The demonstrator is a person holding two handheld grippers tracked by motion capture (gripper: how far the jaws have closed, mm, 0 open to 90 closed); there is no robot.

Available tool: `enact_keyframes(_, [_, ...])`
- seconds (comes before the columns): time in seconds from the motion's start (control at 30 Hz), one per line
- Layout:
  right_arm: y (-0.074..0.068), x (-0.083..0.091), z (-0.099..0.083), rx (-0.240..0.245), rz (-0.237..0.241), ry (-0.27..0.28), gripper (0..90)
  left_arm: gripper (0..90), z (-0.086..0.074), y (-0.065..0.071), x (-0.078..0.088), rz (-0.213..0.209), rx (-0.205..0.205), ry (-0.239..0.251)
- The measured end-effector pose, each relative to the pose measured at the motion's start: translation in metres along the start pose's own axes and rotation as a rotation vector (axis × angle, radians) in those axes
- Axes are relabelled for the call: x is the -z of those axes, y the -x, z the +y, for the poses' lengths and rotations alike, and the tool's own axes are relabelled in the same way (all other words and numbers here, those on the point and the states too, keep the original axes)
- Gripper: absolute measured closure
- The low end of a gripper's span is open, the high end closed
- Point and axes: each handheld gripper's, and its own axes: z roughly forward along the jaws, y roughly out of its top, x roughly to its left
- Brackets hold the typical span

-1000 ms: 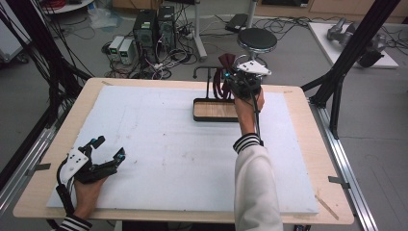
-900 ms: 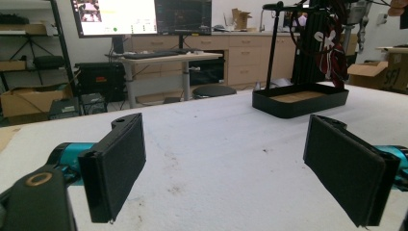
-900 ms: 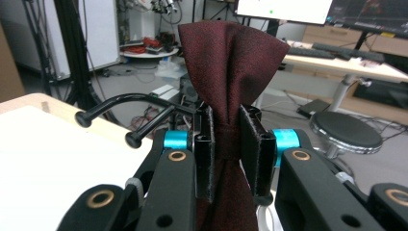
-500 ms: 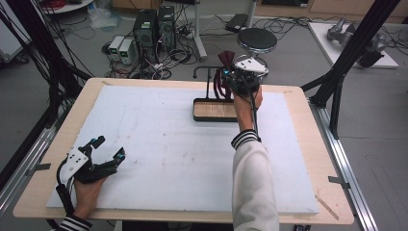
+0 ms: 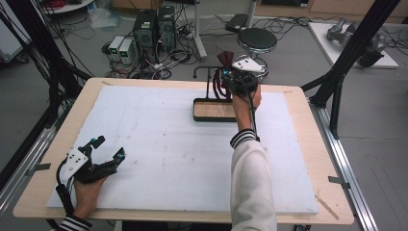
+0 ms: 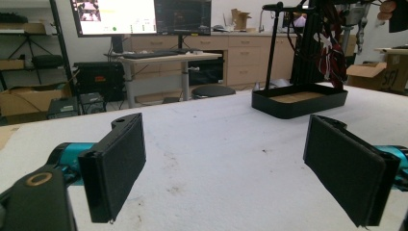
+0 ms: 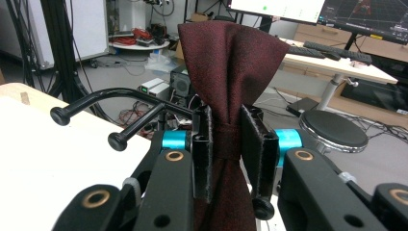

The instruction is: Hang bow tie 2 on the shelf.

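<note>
The white surface (image 5: 159, 144) is spreading across the middle of the high view, carrying one black stand (image 5: 214, 108) at upper centre: a wood-lined tray with a post and two knob-ended arms (image 7: 96, 113) reaching out for hanging things. Dark red fabric with a pattern is already dangling from it, seen at the upper right of the left gripper view (how many pieces, I cannot tell).

The right gripper (image 7: 226, 144) is pinching one maroon bow tie (image 7: 231, 57) by its centre knot, jaws nearly shut on it, holding it upright beside the two arms, probably so it can be hooked there.

The left gripper (image 5: 98, 154) is resting at the lower left, jaws spread wide with nothing between them, likely parked out of the way.
</note>
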Motion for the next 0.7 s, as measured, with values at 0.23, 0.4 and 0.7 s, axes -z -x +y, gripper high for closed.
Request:
enact_keyframes(0.23, [0.0002,0.0001,-0.0002,0.003,-0.009,0.0,68.7,15.2,0.0,0.0,0.0,0.0,-0.001,0.0])
enact_keyframes(0.4, [0.0024,0.0025,0.0006,-0.002,-0.026,0.003,63.5,15.1,0.0,0.0001,0.0,0.0,-0.001,0.0])
enact_keyframes(0.7, [0.0038,0.0083,0.0036,-0.01,-0.024,0.002,36.5,15.1,0.0001,0.0002,-0.0001,0.0,-0.004,-0.001])
